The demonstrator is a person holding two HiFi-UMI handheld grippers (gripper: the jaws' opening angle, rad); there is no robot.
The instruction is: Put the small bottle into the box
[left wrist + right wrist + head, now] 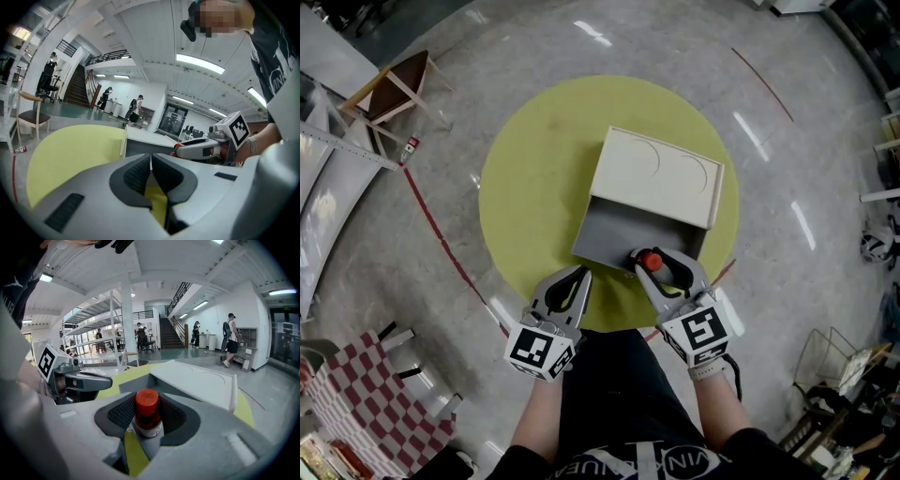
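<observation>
The small bottle (147,414) sits between the fingers of the right gripper (656,266), which are closed on its body from both sides. It stands upright with its long axis vertical. The red cap points up, and the head view shows the cap as a round red spot from above. A pale label wraps the body just under the cap, but its print is too small to read.

The bottle is at the near rim of the box (623,230), where the beige lid (661,178) is slid back and the grey inside is open. Whether it is over the rim or just inside, I cannot tell.

The box lies on the round yellow-green table (530,159). The left gripper (579,275) is over the table's near edge, just beside the box's near corner, with its fingers pressed together and nothing between them. Each gripper's cube carries a black-and-white square marker.
</observation>
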